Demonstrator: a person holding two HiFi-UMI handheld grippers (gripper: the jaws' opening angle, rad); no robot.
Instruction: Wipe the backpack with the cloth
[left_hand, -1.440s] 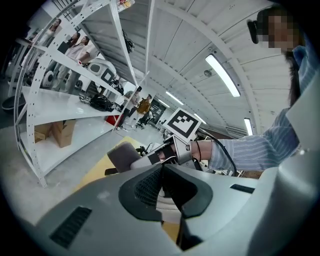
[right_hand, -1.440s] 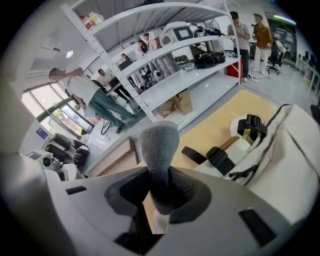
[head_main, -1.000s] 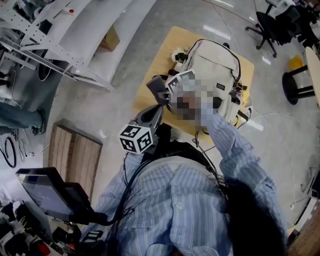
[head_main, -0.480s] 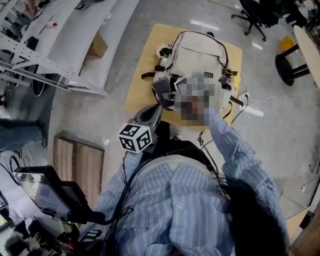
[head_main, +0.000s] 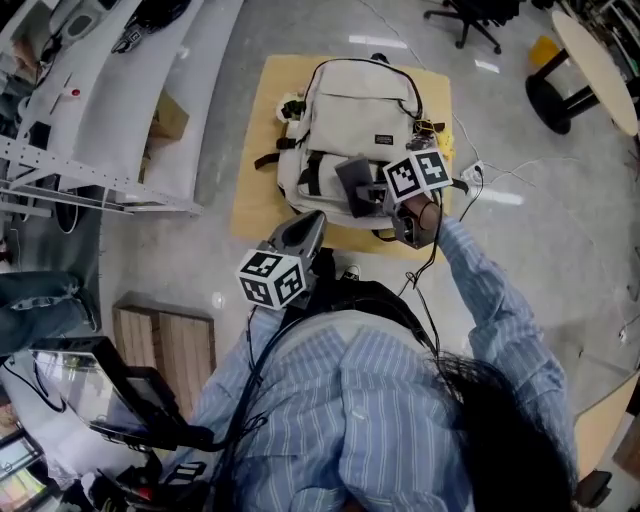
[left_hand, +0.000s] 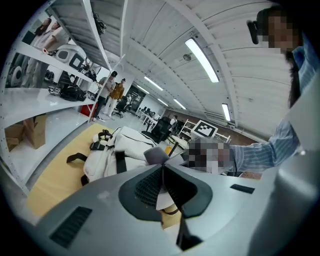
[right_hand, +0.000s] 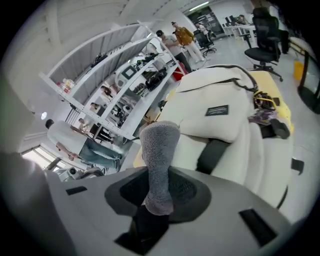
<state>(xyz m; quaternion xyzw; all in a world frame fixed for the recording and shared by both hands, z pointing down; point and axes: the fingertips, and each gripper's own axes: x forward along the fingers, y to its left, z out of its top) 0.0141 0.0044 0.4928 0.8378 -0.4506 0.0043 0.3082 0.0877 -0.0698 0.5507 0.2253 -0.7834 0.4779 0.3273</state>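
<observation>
Cream fabric backpack (head_main: 360, 110) lies flat on tan floor mat (head_main: 252, 190), upper centre of head view. We judge wiping barely begun, whole surface left. Right gripper (right_hand: 158, 192) clamped on grey terry cloth (right_hand: 159, 160) over pack's lower edge; contact unclear. Left gripper (left_hand: 163, 182): jaws together, empty.

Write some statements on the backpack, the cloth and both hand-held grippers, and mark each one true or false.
1. The right hand-held gripper is shut on the grey cloth. True.
2. The left hand-held gripper grips a second cloth. False: its jaws are together with nothing between them.
3. The backpack lies on a tan mat on the floor. True.
4. The backpack is black all over. False: it is cream-white with dark straps.
</observation>
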